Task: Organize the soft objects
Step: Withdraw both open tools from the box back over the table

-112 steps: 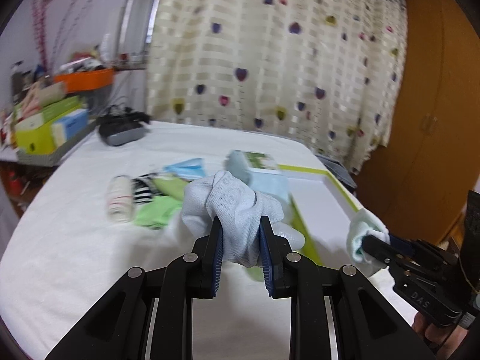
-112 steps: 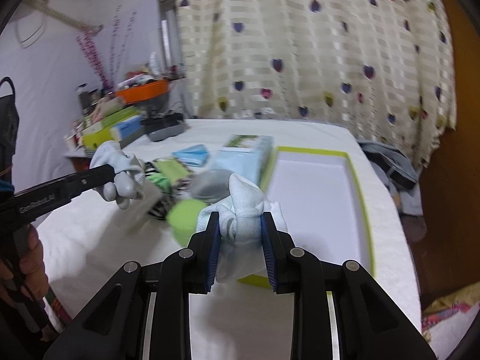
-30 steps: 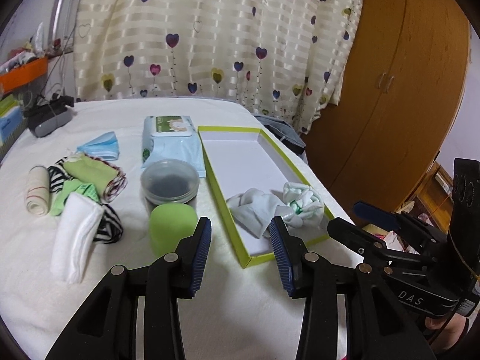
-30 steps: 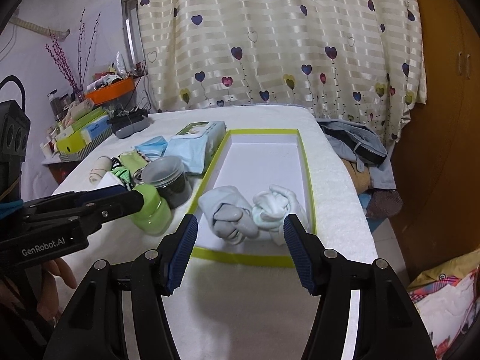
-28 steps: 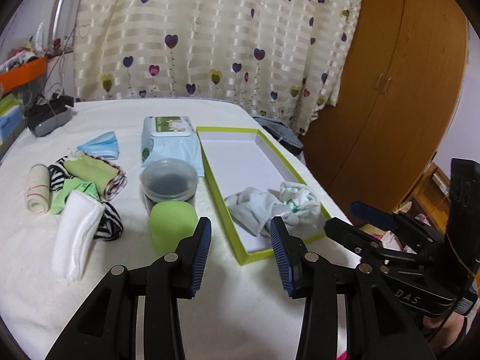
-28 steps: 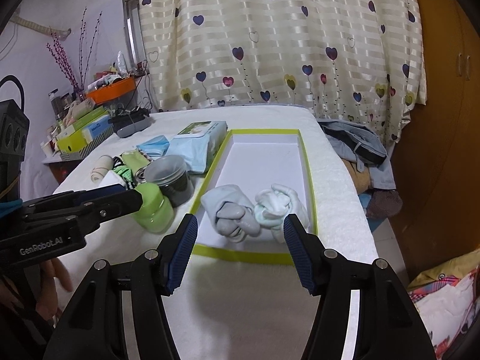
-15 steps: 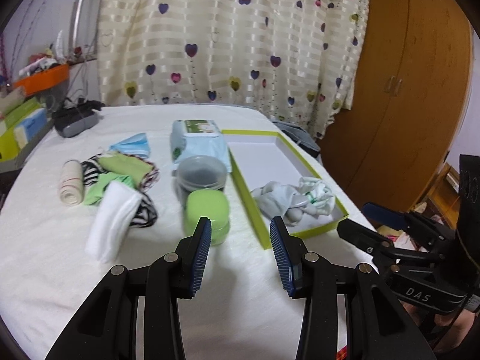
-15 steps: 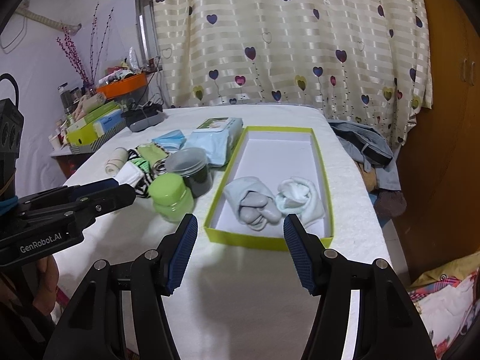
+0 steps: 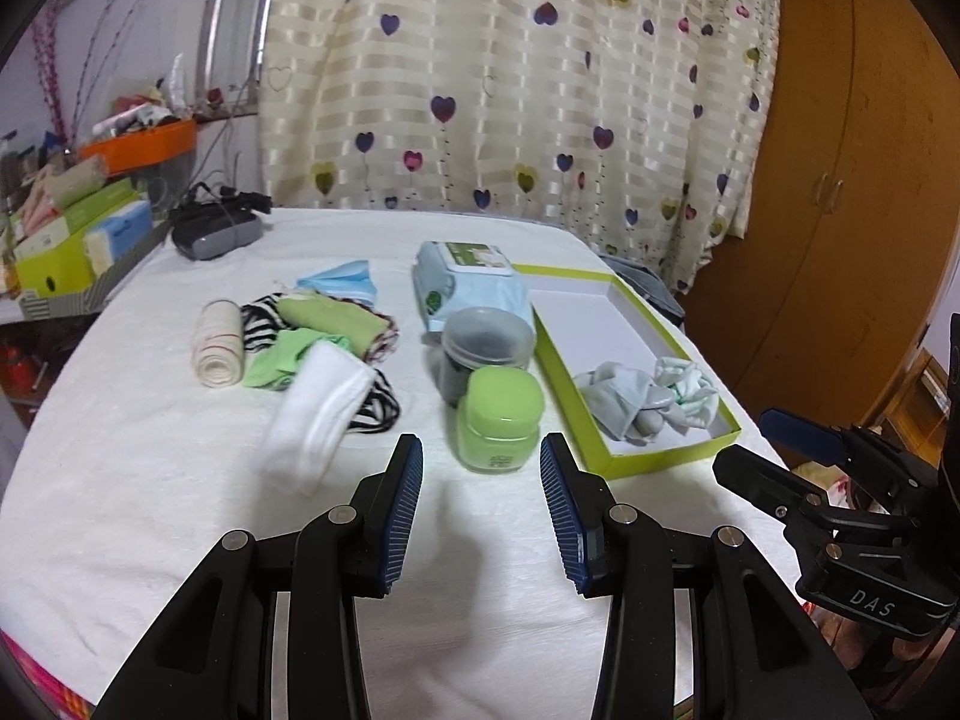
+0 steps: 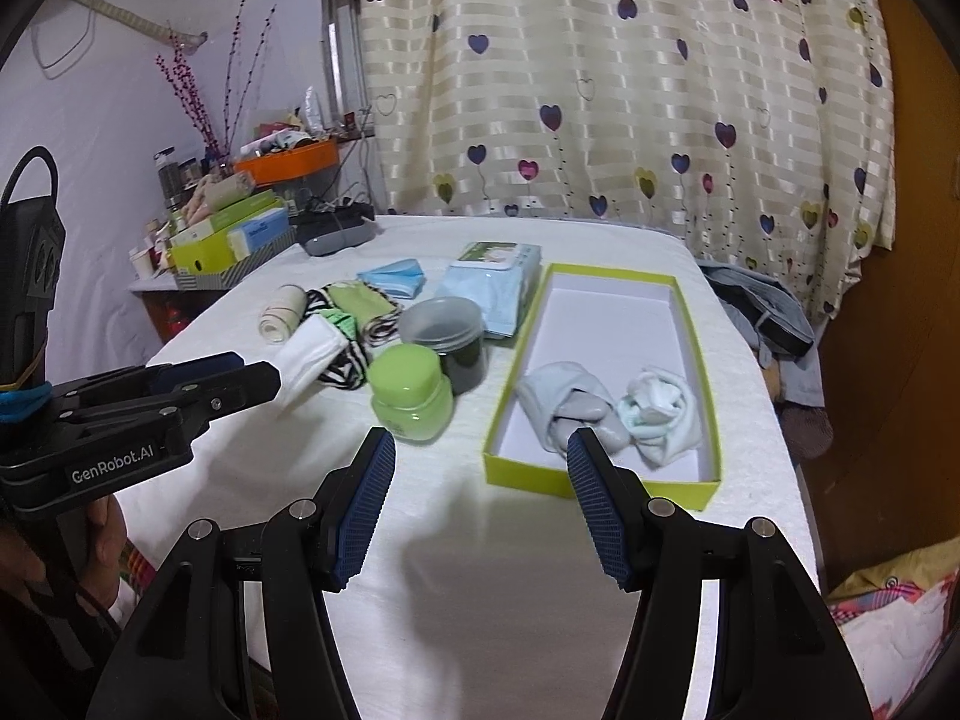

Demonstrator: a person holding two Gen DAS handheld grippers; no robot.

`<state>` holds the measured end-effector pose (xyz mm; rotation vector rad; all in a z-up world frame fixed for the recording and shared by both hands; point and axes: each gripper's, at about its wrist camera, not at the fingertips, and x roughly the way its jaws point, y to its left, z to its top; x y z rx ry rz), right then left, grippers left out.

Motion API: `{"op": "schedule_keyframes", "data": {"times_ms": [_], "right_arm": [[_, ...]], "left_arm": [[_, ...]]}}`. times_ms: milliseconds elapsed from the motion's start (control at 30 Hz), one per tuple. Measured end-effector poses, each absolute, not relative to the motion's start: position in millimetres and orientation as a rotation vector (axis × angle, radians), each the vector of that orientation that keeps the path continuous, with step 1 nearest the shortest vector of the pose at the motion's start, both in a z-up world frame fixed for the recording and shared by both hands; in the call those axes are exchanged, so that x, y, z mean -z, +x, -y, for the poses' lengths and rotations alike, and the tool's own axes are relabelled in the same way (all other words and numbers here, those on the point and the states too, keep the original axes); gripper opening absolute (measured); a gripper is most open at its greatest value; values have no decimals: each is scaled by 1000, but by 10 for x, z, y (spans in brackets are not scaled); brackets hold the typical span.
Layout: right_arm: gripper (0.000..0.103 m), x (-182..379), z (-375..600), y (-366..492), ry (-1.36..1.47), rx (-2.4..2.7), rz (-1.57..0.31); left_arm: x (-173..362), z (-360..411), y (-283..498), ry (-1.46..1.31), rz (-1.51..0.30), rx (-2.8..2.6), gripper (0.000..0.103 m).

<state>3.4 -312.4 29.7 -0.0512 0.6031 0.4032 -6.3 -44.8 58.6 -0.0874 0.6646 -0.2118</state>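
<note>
Two rolled sock pairs, a grey one (image 9: 624, 397) and a white-green one (image 9: 690, 391), lie in the near end of the green-rimmed box (image 9: 660, 461). Loose soft items sit left of it: a white folded cloth (image 9: 318, 414), striped and green socks (image 9: 327, 324), a beige roll (image 9: 219, 351), a blue mask (image 9: 345, 279). My left gripper (image 9: 480, 507) is open and empty, hovering above the bedsheet short of the green jar (image 9: 499, 417). My right gripper (image 10: 480, 501) is open and empty, near the box's front rim (image 10: 600, 483).
A dark jar (image 9: 487, 348) and a wet-wipes pack (image 9: 471, 282) stand between the soft pile and the box. A grey device (image 9: 216, 231) lies at the back left, with cluttered boxes (image 9: 72, 240) beyond. Wooden wardrobe (image 9: 840, 180) on the right.
Both grippers, open and empty, have drawn back from the box and swung leftward. The jars and the soft pile now sit nearer the centre of both views.
</note>
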Motion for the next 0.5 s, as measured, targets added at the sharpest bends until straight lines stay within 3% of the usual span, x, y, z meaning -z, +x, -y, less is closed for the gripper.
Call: {"op": "schedule_keyframes", "data": {"times_ms": [500], "right_arm": [[61,-319,2952,-18,-70,-449,-591]], "left_arm": [[-604,219,-84,-115,-649,143,40]]}}
